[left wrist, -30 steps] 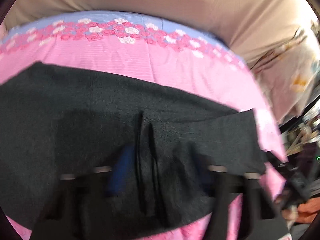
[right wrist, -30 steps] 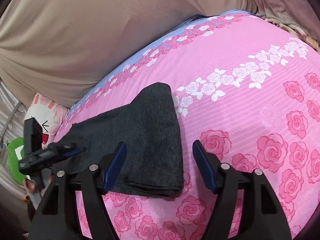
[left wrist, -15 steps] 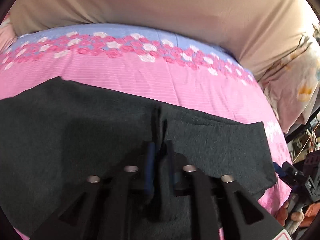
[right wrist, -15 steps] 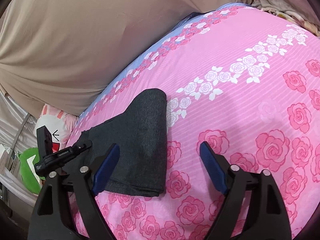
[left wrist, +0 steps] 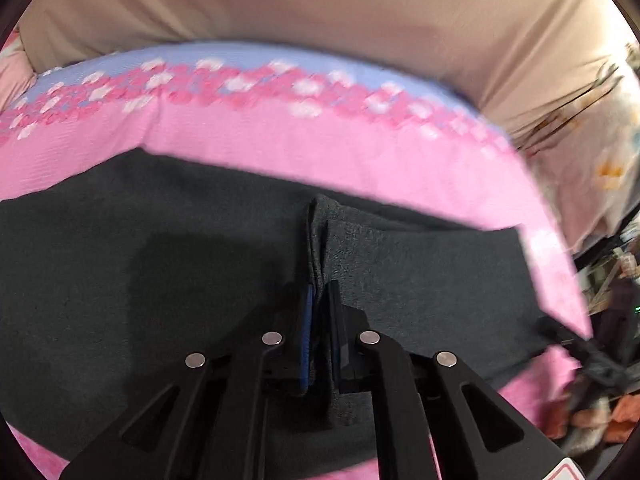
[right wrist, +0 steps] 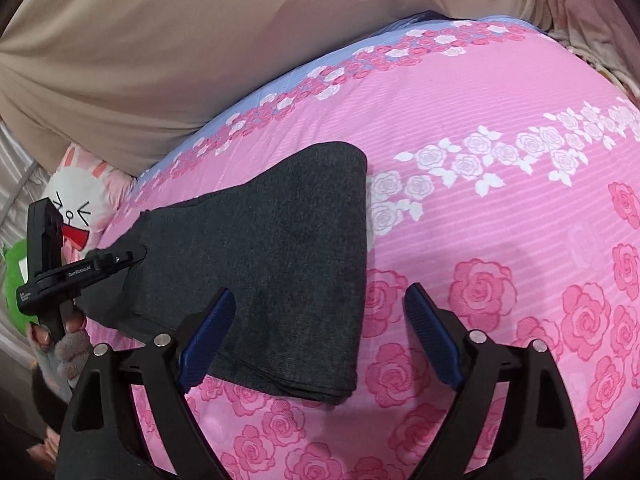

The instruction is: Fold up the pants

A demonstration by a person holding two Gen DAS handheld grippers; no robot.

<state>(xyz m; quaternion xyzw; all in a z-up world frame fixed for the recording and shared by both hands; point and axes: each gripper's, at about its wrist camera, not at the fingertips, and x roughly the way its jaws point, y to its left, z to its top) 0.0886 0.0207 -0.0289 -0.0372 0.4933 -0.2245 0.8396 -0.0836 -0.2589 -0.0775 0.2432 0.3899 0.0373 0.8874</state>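
Observation:
Dark grey pants (left wrist: 160, 248) lie folded on the pink rose bedsheet (left wrist: 320, 148). My left gripper (left wrist: 321, 304) is shut on a raised fold of the pants near their near edge. In the right wrist view the pants (right wrist: 280, 248) lie as a folded slab, and the left gripper (right wrist: 120, 260) grips their left end. My right gripper (right wrist: 320, 312) is open and empty, hovering above the near right corner of the pants.
A beige fabric wall (right wrist: 160, 40) runs along the bed's far side. A white bunny plush (right wrist: 80, 208) and a green item (right wrist: 14, 268) lie at the bed's left end. A floral cloth (left wrist: 592, 152) and clutter (left wrist: 608, 380) stand at the right.
My left gripper closed from wide open onto a pinch of the pants and lifts a ridge of cloth. My right gripper drew back slightly and stayed open.

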